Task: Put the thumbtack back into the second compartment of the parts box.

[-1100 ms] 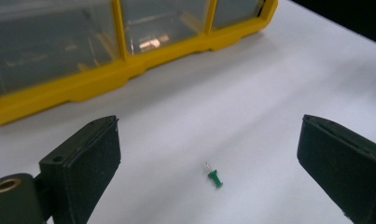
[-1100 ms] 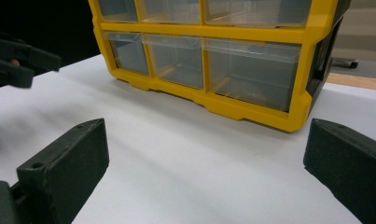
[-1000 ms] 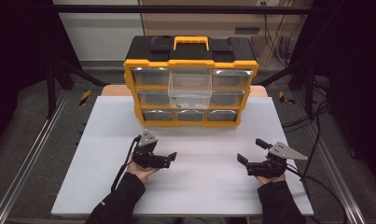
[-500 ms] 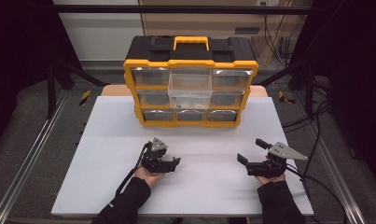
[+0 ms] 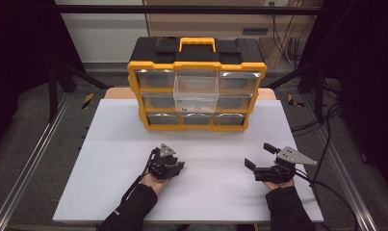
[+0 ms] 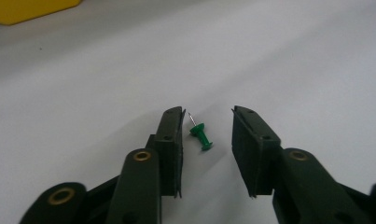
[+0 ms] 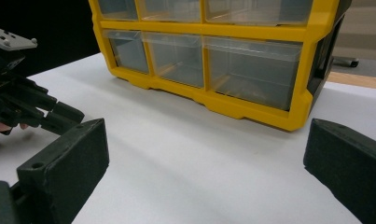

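Near the front edge of the white table [image 5: 109, 159], left of its middle, the left gripper [image 5: 171, 168] points down at the surface. In the left gripper view a green push pin [image 6: 201, 136] lies on the white top between its two black jaws, closer to the jaw on the left of that view, its metal tip just beside that jaw's pad. The jaws stand narrow around the pin and have just been closing, but a gap shows on both sides of it, so the pads do not press on it.

Toward the front right corner, well apart from the left one, the right gripper [image 5: 260, 156] rests in the person's hand with its jaws spread wide and nothing between them; the right gripper view looks between them across bare tabletop.

Farther back, at the middle of the table's far edge, stands a yellow and black organizer [image 5: 197, 62] with rows of clear drawers. One clear drawer [image 5: 196, 89] in its centre column is pulled out toward the person.
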Tool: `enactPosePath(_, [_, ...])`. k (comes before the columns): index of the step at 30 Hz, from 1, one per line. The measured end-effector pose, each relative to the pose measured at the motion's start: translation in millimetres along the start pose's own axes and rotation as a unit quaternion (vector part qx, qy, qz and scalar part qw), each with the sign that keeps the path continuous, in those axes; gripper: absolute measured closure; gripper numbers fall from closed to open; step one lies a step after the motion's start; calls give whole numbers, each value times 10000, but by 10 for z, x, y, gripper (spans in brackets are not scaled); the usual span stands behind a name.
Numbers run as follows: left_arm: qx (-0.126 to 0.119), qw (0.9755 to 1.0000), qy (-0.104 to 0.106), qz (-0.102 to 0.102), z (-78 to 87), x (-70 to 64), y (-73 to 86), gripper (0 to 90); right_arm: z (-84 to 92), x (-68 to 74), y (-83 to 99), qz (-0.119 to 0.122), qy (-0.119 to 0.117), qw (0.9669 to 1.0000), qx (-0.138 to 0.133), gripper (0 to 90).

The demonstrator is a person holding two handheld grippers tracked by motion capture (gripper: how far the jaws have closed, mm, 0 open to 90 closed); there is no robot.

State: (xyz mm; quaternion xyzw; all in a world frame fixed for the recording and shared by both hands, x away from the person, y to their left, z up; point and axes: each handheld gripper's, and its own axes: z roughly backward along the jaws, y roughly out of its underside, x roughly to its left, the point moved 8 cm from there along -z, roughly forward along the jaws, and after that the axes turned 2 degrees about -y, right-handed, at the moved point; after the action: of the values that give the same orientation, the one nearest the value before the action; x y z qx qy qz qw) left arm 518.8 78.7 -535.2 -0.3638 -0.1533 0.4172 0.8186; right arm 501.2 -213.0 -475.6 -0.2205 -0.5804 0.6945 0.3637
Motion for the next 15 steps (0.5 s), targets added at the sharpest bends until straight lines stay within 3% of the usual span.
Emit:
enactPosePath(8, [-23, 9996, -251, -131, -45, -31, 3, 763, -1, 2, 1, -13, -3, 10000, 9, 4])
enactPosePath(15, [-9, 9995, -283, -157, -45, -6, 3, 840, -2, 2, 0, -11, -4, 10000, 7, 4])
